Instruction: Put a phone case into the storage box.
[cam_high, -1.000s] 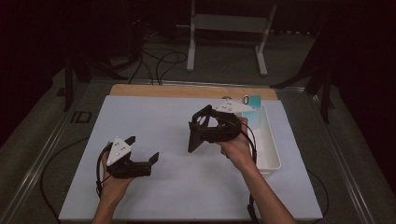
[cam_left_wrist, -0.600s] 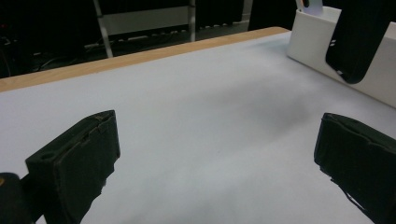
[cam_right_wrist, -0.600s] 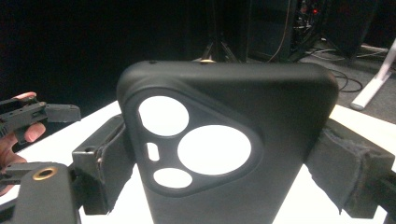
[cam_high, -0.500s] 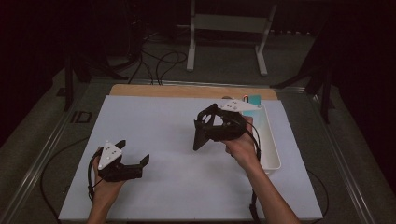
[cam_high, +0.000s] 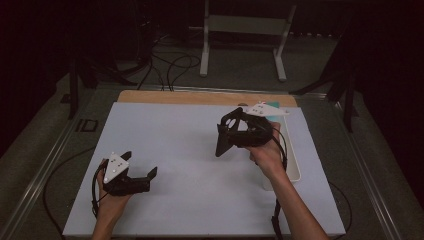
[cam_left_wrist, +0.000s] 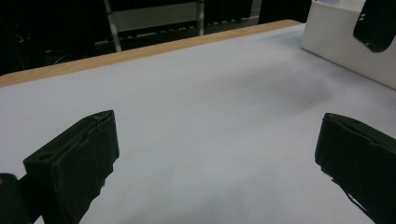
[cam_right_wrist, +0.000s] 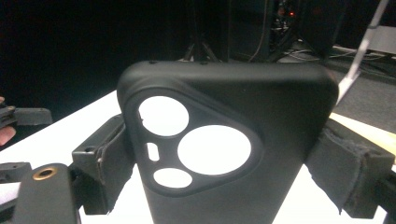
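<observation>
1. The right tongs (cam_high: 226, 139) are shut tight on a black phone case (cam_right_wrist: 224, 144). In the right gripper view the two jaws press on its two long sides.
2. The phone case has a big cut-out with round holes for a camera. That end points up and away from the hand.
3. In the high view the right tongs hold the phone case up in the air, over the right half of the table (cam_high: 190, 130), a bit past the middle.
4. The left tongs (cam_high: 140, 165) are open wide and hold nothing. In the left gripper view the two jaws stand far apart, with bare table between them.
5. The left tongs are at the near left part of the table, low over the white top. They are well apart from the right tongs.
6. A white tray (cam_high: 294, 165) sits along the right edge of the table, just right of the right hand (cam_high: 265, 152).
7. A wooden strip runs along the far edge of the table.
8. Past the table, on the floor, a white metal stand (cam_high: 245, 30) and some cables (cam_high: 170, 65) lie in the dark.
</observation>
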